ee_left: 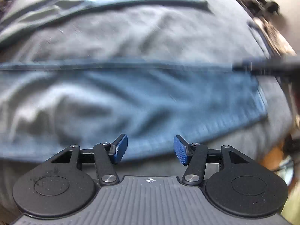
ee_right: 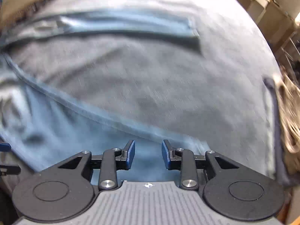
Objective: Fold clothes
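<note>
Lying rumpled, soft blue garment (ee_left: 142, 97), ridged hem.

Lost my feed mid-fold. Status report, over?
Left tongs open, empty. Right tongs open, empty. Blue garment spread on grey cover, creased. Nothing in the way.

both wrist views: steeply down, close | shared: blue garment (ee_left: 150, 97)

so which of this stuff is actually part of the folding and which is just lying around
Part of the job:
- blue garment, spread in front of both grippers
- left gripper, jaws apart, empty
- right gripper, jaws apart, empty

Just lying about:
- grey sheet beneath the garment
- blurred clutter past the sheet's edge, too smeared to name
</note>
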### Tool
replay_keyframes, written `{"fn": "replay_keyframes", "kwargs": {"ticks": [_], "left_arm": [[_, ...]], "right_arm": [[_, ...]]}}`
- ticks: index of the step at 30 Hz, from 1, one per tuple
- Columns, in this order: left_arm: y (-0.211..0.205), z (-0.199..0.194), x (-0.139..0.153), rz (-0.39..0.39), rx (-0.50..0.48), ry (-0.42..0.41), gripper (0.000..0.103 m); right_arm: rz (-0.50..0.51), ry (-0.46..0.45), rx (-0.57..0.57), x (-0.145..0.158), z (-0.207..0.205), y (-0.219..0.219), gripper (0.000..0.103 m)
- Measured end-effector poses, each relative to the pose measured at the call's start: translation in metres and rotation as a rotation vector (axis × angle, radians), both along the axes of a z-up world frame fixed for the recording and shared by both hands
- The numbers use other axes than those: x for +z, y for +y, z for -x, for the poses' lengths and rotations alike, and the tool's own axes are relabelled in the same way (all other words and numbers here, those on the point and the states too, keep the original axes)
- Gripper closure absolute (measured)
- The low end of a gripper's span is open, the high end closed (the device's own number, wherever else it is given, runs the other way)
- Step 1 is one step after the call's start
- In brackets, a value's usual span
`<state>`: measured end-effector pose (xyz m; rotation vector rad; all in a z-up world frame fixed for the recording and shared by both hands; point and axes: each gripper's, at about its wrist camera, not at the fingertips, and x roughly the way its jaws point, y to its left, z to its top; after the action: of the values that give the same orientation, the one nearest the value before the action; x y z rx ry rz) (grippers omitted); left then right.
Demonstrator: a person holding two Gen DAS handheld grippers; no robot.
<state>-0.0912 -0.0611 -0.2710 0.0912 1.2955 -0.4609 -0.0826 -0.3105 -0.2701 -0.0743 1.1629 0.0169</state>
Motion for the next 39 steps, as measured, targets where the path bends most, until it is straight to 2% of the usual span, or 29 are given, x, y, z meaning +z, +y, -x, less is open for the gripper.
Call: {"fn": "replay_keyframes", "kwargs": {"ticks": [1, 3, 5, 6, 8, 10, 12, 16, 20, 23, 24, 27, 30, 32, 34, 37, 39], "left_arm": [[0.004, -0.006, -0.003, -0.016, 0.029, 0.006, 0.048], [0.016, -0.015, -0.017, -0.066, 0.105, 0.069, 0.048], [0.033, -0.011, -0.044, -0.1, 0.194, 0.223, 0.048], [0.042, -0.004, -0.051, -0.091, 0.238, 0.271, 0.048], [0.058, 0.012, -0.054, -0.044, 0.294, 0.307, 0.048], [0.068, 0.021, -0.05, -0.011, 0.286, 0.323, 0.048], [0.083, 0.023, -0.046, 0.029, 0.294, 0.338, 0.048], [0.141, 0.017, -0.036, 0.05, 0.39, 0.315, 0.048], [0.231, 0.007, -0.026, 0.012, 0.555, 0.305, 0.048], [0.304, -0.003, -0.016, -0.016, 0.665, 0.259, 0.048], [0.326, -0.008, -0.013, -0.023, 0.697, 0.24, 0.048], [0.38, -0.023, -0.01, -0.011, 0.786, 0.2, 0.048], [0.413, -0.033, -0.018, 0.064, 0.849, 0.194, 0.048], [0.427, -0.041, -0.026, 0.12, 0.876, 0.202, 0.048], [0.431, -0.048, -0.036, 0.168, 0.886, 0.217, 0.048], [0.434, -0.056, -0.044, 0.204, 0.884, 0.246, 0.048], [0.433, -0.061, -0.049, 0.214, 0.877, 0.267, 0.047]], "right_arm": [[-0.01, 0.017, -0.012, -0.01, 0.0, 0.002, 0.07], [-0.002, 0.089, -0.061, -0.029, 0.01, 0.002, 0.069], [0.012, 0.117, -0.107, -0.029, 0.025, 0.003, 0.065], [0.034, 0.173, -0.106, -0.026, 0.029, 0.005, 0.064], [0.089, 0.279, -0.078, -0.02, 0.031, 0.014, 0.064], [0.126, 0.26, -0.012, -0.004, 0.022, 0.032, 0.064], [0.12, 0.159, 0.087, 0.016, 0.0, 0.063, 0.064], [-0.031, -0.033, 0.268, 0.032, -0.063, 0.151, 0.064], [-0.165, -0.117, 0.476, 0.013, -0.11, 0.274, 0.064], [-0.172, -0.093, 0.633, -0.017, -0.116, 0.363, 0.064], [-0.16, -0.058, 0.67, -0.029, -0.112, 0.385, 0.064], [-0.188, 0.067, 0.719, -0.036, -0.077, 0.425, 0.061], [-0.337, 0.197, 0.733, -0.024, -0.044, 0.44, 0.059], [-0.403, 0.278, 0.58, -0.019, -0.037, 0.434, 0.05], [-0.457, 0.365, 0.28, -0.029, -0.041, 0.407, 0.049], [-0.596, 0.444, -0.321, -0.05, -0.037, 0.33, 0.048], [-0.7, 0.418, -0.696, -0.057, -0.018, 0.273, 0.048]]}}
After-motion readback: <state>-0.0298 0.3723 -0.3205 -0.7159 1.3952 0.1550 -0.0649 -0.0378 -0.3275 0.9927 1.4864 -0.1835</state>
